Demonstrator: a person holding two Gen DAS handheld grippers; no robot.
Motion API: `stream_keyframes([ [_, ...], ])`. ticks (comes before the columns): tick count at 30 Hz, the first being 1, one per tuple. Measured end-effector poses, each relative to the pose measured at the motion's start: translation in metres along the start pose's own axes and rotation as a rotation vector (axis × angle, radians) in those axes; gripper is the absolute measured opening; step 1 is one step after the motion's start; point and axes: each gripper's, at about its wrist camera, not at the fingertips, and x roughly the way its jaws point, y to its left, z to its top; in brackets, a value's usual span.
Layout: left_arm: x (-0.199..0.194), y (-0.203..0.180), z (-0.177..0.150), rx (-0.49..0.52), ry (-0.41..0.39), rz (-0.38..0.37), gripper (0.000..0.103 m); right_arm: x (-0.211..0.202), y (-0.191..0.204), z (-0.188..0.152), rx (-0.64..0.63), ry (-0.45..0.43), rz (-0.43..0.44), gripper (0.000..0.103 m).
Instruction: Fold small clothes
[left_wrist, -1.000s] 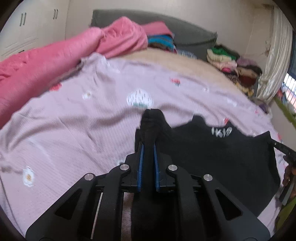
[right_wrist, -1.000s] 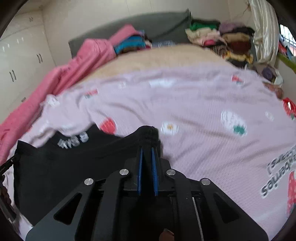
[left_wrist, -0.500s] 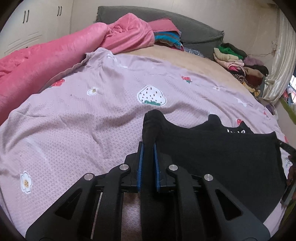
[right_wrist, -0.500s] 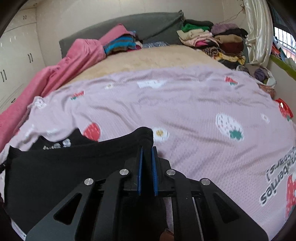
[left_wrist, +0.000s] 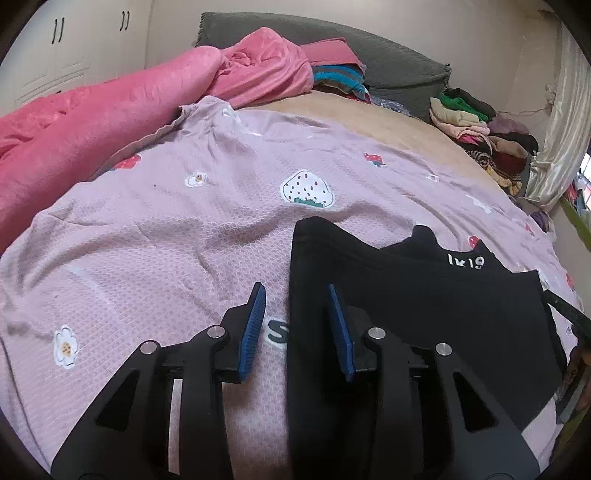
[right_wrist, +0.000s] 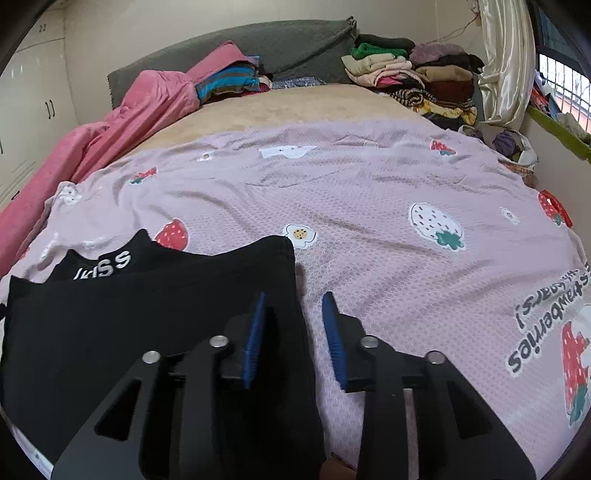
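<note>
A small black garment (left_wrist: 424, 306) with white lettering lies folded over on the lilac strawberry-print bedspread (left_wrist: 166, 240). My left gripper (left_wrist: 297, 291) hovers over its left edge, its jaws opening; the cloth's edge lies between the blue pads (left_wrist: 255, 325) without being pressed. In the right wrist view the same black garment (right_wrist: 129, 314) fills the lower left. My right gripper (right_wrist: 293, 299) stands over its right edge, jaws likewise opening, the hem lying loose between the pads (right_wrist: 332, 332).
A pink blanket (left_wrist: 92, 110) is heaped along the left side. Stacks of folded clothes (right_wrist: 417, 77) sit at the far right by a curtain (right_wrist: 506, 62). A grey headboard (right_wrist: 277, 44) closes off the back. The bedspread (right_wrist: 406, 258) stretches to the right.
Both grippers were shut on the black garment's corners and have let go; their jaws now stand apart. The garment has settled flat onto the bedspread.
</note>
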Motion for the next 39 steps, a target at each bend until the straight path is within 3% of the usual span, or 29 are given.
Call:
stream_keyframes([
  [12,-0.026,-0.008,-0.009,0.015,-0.028,-0.001,0.042,-0.049,0.016,-0.019,-0.082,-0.059,0.052,0.042],
  [26,-0.052,-0.022,-0.021,0.018,-0.033,-0.057,0.043,-0.087,0.036,-0.049,-0.183,-0.075,0.102,0.050],
  [39,-0.054,-0.043,-0.047,0.071,0.030,-0.083,0.043,-0.096,0.046,-0.074,-0.234,-0.025,0.151,0.050],
])
